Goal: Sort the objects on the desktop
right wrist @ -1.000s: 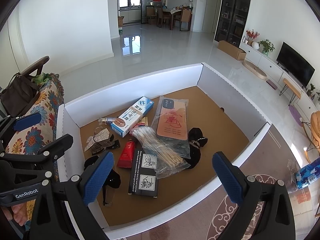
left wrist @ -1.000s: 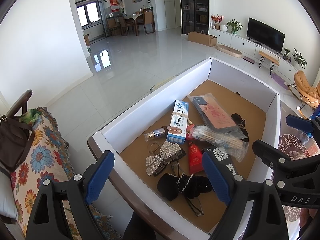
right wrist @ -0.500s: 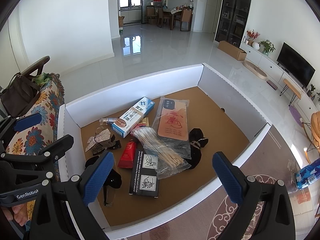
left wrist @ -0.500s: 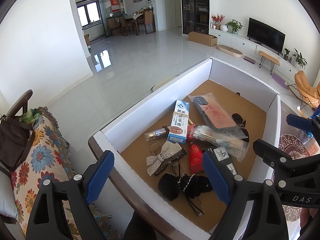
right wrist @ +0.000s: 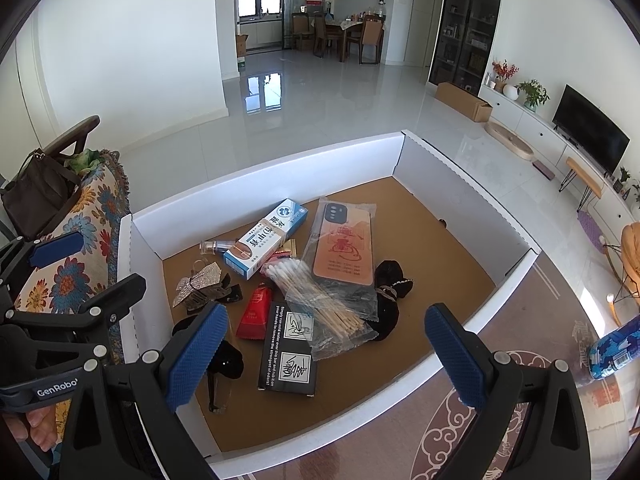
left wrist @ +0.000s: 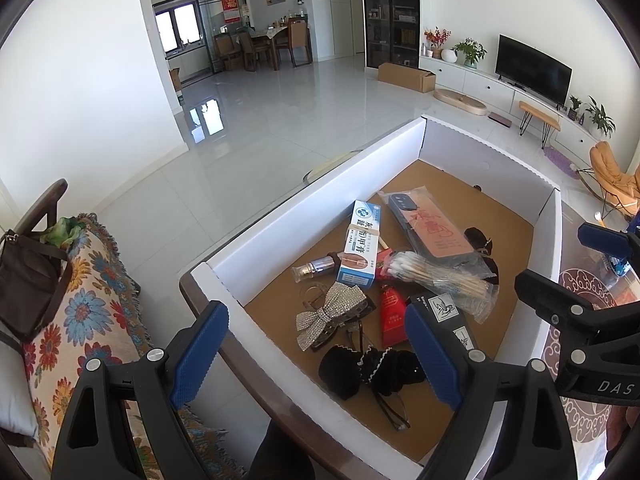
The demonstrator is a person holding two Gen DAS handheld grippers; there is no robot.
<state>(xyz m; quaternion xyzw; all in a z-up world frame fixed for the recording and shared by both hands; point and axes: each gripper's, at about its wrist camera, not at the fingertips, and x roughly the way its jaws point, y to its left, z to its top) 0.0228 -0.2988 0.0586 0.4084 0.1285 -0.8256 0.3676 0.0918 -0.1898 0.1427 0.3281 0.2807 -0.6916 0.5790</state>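
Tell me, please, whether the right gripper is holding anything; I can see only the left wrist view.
Observer: No. The right gripper is open, with nothing between its pads.
Operator: Thank you. The black box is half hidden in my view; how does it lie?
Observer: The black box lies flat with its printed face up, and its far corner sits under the cotton swab bag.
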